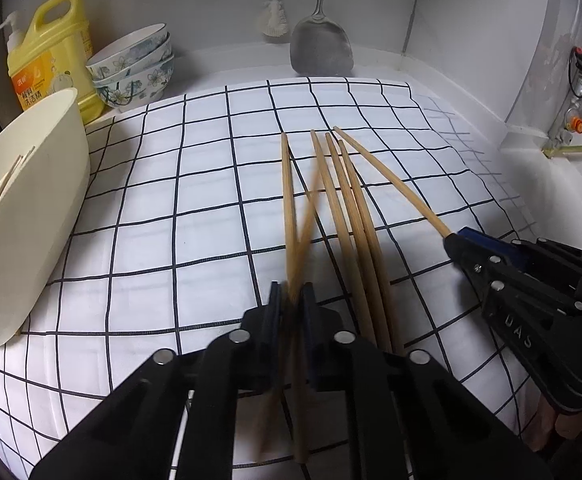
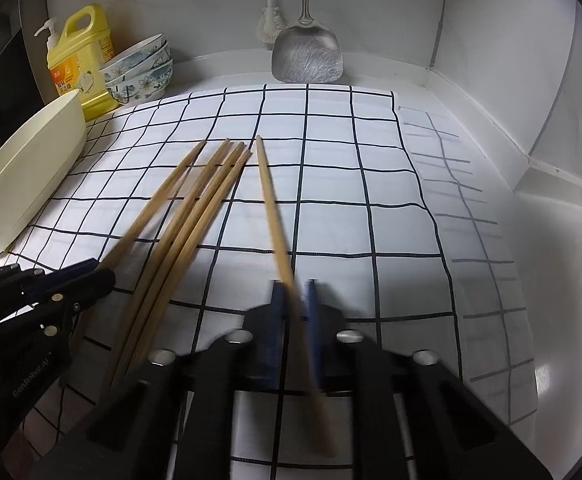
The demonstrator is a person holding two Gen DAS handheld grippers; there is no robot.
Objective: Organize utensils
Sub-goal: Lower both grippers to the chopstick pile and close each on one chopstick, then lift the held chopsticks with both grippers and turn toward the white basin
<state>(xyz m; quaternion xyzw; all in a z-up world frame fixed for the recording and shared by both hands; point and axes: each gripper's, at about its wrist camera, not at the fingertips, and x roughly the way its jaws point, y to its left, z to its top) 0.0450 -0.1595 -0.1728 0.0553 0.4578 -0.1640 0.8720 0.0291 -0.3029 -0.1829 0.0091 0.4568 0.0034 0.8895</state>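
Observation:
Several bamboo chopsticks lie on a white checked cloth (image 1: 195, 208). My left gripper (image 1: 291, 292) is shut on two crossed chopsticks (image 1: 289, 200); it shows at the left edge of the right wrist view (image 2: 99, 274). My right gripper (image 2: 294, 292) is shut on one chopstick (image 2: 271, 200), and shows at the right of the left wrist view (image 1: 453, 238). Three loose chopsticks (image 1: 351, 216) lie side by side between the two grippers, also seen in the right wrist view (image 2: 195, 208). A cream oval holder (image 1: 23, 208) lies tipped at the left with chopsticks in it.
A yellow detergent bottle (image 1: 51, 52) and stacked floral bowls (image 1: 135, 64) stand at the back left. A steel spatula (image 1: 321, 44) and a brush (image 1: 275, 20) hang on the back wall. A gas valve (image 1: 579, 120) sits at the right.

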